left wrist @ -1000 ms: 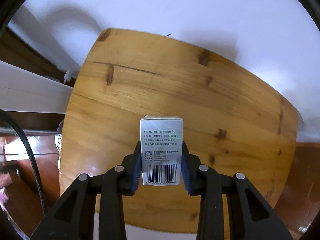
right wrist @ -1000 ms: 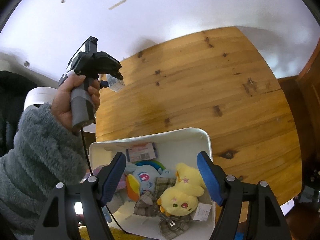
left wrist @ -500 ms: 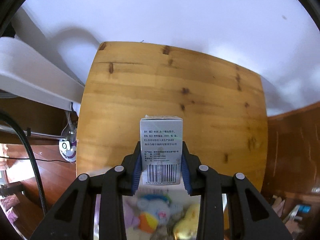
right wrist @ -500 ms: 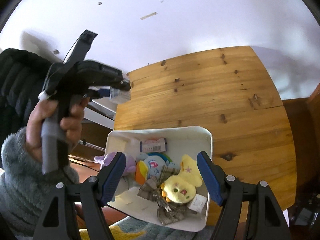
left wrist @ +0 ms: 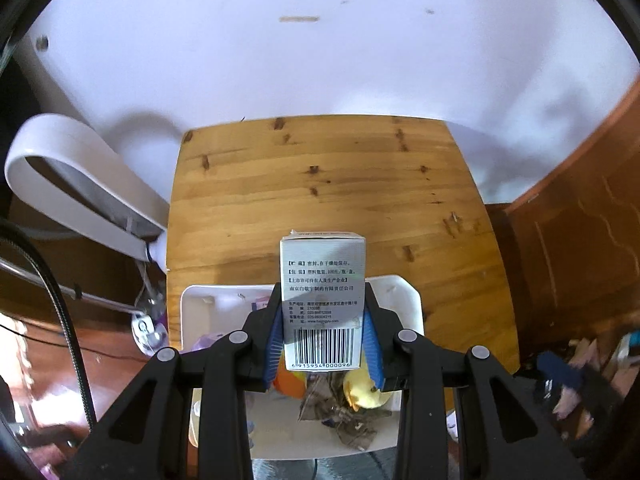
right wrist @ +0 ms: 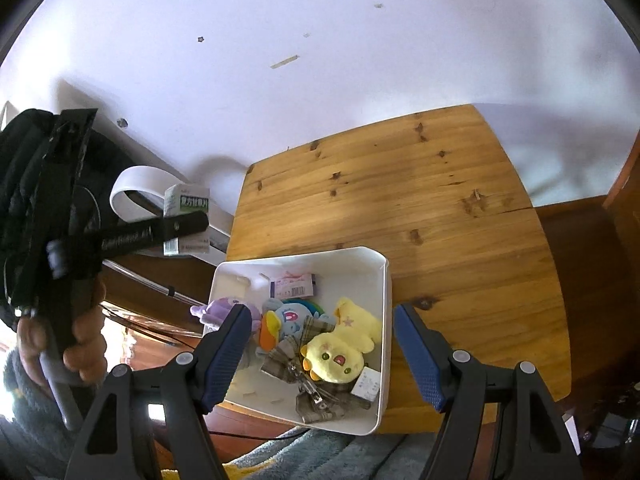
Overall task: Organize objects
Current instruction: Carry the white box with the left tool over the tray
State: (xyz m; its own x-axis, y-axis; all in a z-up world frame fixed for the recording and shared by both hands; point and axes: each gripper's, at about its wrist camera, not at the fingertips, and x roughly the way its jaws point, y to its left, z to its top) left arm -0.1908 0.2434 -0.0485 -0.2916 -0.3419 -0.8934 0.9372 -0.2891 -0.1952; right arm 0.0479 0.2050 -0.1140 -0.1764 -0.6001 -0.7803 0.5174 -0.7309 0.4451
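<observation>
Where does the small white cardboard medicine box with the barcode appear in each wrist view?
Left wrist view: the white cardboard medicine box sits centre, clamped between the left gripper pads.
Right wrist view: it is at left, off the table's edge.
Shared landmark: the white plastic bin holding the yellow plush chick.

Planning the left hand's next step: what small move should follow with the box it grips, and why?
Probably lower the left gripper toward the white plastic bin. It is shut on the small grey printed carton, held above the bin, where bare floor shows by the pink packet, behind the plush toys.
</observation>
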